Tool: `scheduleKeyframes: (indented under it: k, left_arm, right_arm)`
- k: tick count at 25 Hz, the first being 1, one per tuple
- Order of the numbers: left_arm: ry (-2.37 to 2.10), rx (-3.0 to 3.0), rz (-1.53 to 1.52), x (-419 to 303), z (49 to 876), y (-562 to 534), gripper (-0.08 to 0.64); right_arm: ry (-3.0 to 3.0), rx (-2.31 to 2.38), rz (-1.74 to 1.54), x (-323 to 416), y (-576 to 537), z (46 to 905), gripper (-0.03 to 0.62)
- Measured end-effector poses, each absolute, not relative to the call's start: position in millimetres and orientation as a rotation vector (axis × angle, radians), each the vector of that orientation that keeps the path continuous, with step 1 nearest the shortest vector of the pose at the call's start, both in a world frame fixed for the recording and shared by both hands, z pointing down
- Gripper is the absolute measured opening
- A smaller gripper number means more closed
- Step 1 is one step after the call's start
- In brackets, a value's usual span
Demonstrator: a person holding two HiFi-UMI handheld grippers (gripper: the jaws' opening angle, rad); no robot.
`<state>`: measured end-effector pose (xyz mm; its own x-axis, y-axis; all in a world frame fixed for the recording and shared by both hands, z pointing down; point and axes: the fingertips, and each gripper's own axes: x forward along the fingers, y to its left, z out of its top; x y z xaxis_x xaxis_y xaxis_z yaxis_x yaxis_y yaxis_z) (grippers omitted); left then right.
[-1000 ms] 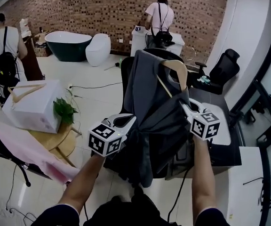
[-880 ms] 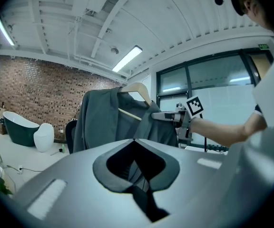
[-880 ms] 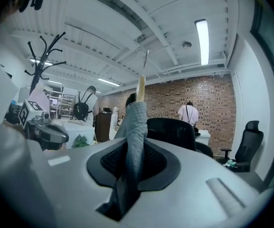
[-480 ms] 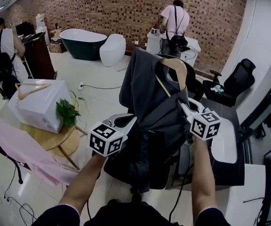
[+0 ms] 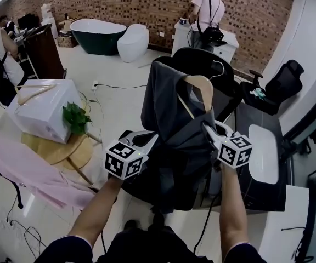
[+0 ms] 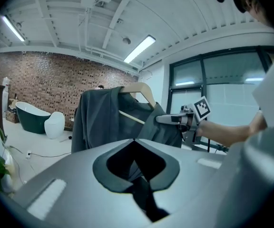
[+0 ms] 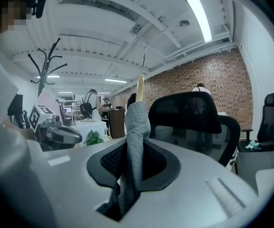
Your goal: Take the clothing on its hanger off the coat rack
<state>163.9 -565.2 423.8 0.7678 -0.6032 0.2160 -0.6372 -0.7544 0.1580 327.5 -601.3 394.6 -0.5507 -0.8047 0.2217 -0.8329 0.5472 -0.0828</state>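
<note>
My left gripper (image 5: 148, 139) is clamped shut on a fold of the dark grey garment (image 5: 171, 119), and my right gripper (image 5: 207, 129) pinches the same cloth at its other edge. The garment hangs on its pale wooden hanger (image 5: 201, 86), held up between both claws in front of the black mesh-backed office chair (image 5: 202, 59), well apart from the black coat rack (image 7: 44, 70).

Left gripper (image 5: 151, 137), right gripper (image 5: 206, 127): pale grey moulded shells, dark jaw linings. Each bears a white cube (image 5: 124, 159) printed with black square markers. Black cable (image 5: 206, 223) under right unit. Person: dark short sleeves (image 5: 65, 246).
</note>
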Motion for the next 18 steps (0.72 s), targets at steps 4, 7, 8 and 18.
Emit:
scheduleKeyframes:
  k: [4, 7, 8, 18]
  left_arm:
    - [-0.98, 2.669, 0.237, 158.1, 453.4, -560.1, 0.011]
    - [-0.992, 2.608, 0.22, 153.7, 471.8, -552.5, 0.011]
    - [-0.994, 2.592, 0.221, 153.0, 478.3, -549.9, 0.011]
    - [-0.961, 2.479, 0.286, 151.3, 536.2, -532.0, 0.011]
  right_arm:
    - [-2.607, 1.378, 0.349, 319.0, -593.3, 435.2, 0.052]
    - [-2.593, 1.356, 0.421, 311.8, -586.6, 467.4, 0.051]
    - [-2.59, 1.348, 0.45, 309.5, -584.9, 478.2, 0.051]
    - [-2.459, 1.261, 0.684, 296.8, -577.2, 597.8, 0.051]
